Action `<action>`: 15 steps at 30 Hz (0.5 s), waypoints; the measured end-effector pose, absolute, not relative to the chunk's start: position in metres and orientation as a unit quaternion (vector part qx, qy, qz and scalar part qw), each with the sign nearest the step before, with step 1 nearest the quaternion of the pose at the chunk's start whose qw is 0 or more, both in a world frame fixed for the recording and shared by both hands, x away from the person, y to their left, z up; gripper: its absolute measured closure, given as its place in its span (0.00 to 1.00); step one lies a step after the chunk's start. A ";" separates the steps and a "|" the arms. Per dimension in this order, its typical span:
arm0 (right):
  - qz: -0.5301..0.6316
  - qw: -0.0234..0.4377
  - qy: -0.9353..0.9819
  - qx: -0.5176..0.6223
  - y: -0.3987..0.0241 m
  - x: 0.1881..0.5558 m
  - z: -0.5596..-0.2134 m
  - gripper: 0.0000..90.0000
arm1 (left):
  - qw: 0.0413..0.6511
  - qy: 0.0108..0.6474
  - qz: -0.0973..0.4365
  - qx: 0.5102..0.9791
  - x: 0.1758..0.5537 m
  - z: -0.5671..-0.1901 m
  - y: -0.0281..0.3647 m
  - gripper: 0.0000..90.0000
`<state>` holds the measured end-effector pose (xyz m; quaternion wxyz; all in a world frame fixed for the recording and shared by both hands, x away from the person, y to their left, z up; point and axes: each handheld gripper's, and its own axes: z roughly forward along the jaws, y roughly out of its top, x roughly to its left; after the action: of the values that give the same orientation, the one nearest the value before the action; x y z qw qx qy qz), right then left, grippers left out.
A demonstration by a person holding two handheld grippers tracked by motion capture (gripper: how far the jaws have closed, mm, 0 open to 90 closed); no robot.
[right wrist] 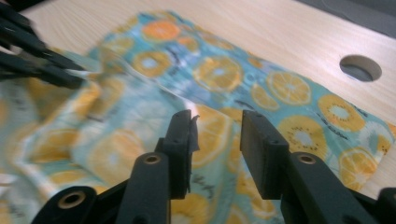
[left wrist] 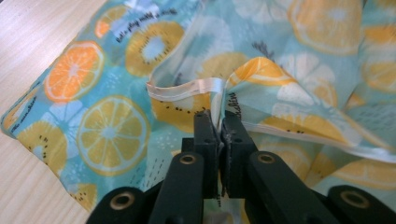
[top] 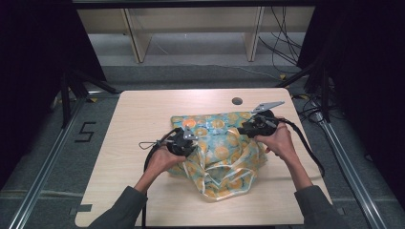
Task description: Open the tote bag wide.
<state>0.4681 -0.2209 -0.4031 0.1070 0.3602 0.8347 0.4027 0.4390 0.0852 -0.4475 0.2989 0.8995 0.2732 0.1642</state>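
On the table (top: 143, 114), left hand-held gripper (left wrist: 218, 122) pinches fruit-print cloth's (left wrist: 112, 93) hem.

You have a teal, citrus-printed fabric bag (top: 222, 150) lying crumpled just below the wooden table's round hole (top: 237, 101).

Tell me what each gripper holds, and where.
The left gripper pinches the fruit-print cloth at its white hemmed edge. The right gripper is open, holding nothing.
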 end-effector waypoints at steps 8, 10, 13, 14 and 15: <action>0.413 0.098 0.859 0.286 -0.202 0.426 -0.391 0.68 | 0.326 0.298 0.131 0.887 0.452 -0.434 0.092 0.97; 0.404 0.087 0.873 0.259 -0.191 0.417 -0.396 0.68 | 0.326 0.299 0.132 0.887 0.455 -0.432 0.094 0.97; 0.386 0.070 0.889 0.235 -0.172 0.406 -0.409 0.67 | 0.330 0.308 0.127 0.883 0.460 -0.430 0.096 0.97; 0.385 0.068 0.891 0.230 -0.165 0.403 -0.415 0.67 | 0.331 0.308 0.124 0.884 0.462 -0.430 0.096 0.97; 0.382 0.063 0.896 0.219 -0.161 0.402 -0.420 0.66 | 0.334 0.313 0.123 0.881 0.463 -0.431 0.096 0.97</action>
<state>0.4016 -0.1605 -0.4202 0.0633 0.2188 0.8958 0.3817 0.4625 0.0961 -0.4309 0.3335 0.8808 0.3127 0.1228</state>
